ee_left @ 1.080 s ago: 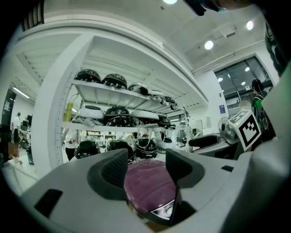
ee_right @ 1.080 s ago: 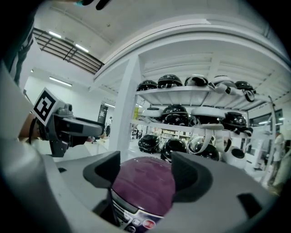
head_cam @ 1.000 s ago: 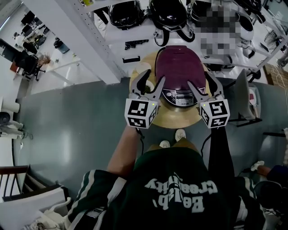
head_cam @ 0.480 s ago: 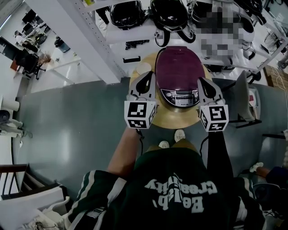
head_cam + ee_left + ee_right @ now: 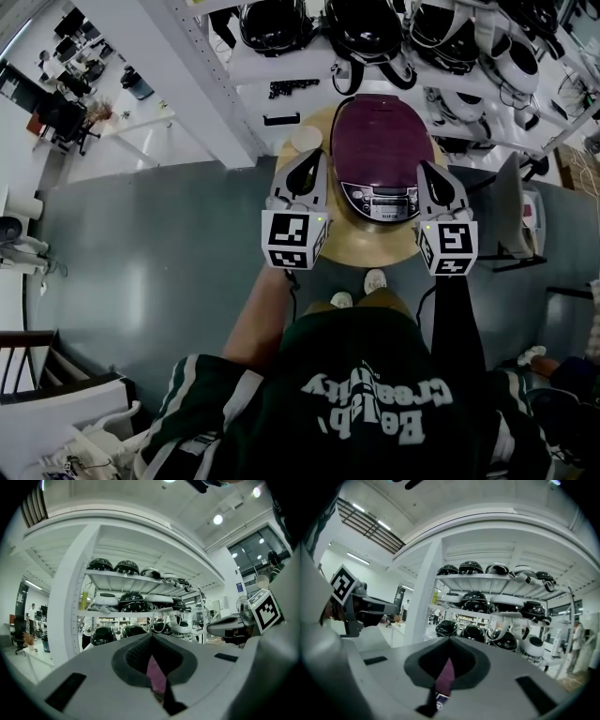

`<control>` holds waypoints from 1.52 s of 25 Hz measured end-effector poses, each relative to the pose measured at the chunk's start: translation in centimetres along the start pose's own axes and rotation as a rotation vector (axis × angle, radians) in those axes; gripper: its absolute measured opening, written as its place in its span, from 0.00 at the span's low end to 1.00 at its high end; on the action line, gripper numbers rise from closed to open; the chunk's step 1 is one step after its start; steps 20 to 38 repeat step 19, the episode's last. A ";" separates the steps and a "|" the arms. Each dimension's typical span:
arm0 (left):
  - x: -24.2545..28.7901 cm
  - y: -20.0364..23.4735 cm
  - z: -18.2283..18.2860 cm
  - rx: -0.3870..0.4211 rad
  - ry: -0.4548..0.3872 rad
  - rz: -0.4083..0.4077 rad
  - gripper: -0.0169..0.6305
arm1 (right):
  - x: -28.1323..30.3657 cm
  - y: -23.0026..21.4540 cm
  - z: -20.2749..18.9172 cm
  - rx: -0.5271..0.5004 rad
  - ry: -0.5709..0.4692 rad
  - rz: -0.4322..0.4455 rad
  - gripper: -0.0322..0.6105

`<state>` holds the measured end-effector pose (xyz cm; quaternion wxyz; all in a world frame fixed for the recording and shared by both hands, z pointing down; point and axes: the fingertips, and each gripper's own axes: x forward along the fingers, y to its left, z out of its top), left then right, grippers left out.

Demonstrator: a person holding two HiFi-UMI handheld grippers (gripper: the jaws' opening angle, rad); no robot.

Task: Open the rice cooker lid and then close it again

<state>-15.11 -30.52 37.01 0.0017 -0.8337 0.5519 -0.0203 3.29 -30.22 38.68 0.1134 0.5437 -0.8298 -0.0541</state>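
The rice cooker [image 5: 382,141] has a dark maroon lid, which is down, and a grey control panel [image 5: 380,200] facing me. It stands on a small round wooden table [image 5: 366,248]. My left gripper [image 5: 316,156] is level beside the cooker's left flank, its jaws shut with nothing between them. On the cooker's right, my right gripper [image 5: 424,168] is likewise shut and empty. Neither touches the cooker as far as I can see. In the left gripper view the closed left gripper [image 5: 151,637] shows only a maroon sliver [image 5: 157,679] of the cooker below. The right gripper [image 5: 449,640] looks the same in its own view.
A white cup [image 5: 306,139] sits on the table's far left, just ahead of the left gripper. Behind the table runs a white shelf rack [image 5: 281,70] full of black and white helmets [image 5: 366,23]. A grey stand [image 5: 511,202] is at the right. Grey floor lies to the left.
Both grippers had their jaws spread a second ago and have since shut, empty. They stay on either side of the cooker; the lid stays down.
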 end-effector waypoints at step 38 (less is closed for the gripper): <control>-0.4 -0.4 0.5 0.051 0.002 0.004 0.03 | -0.3 -0.1 0.0 0.014 -0.009 -0.006 0.05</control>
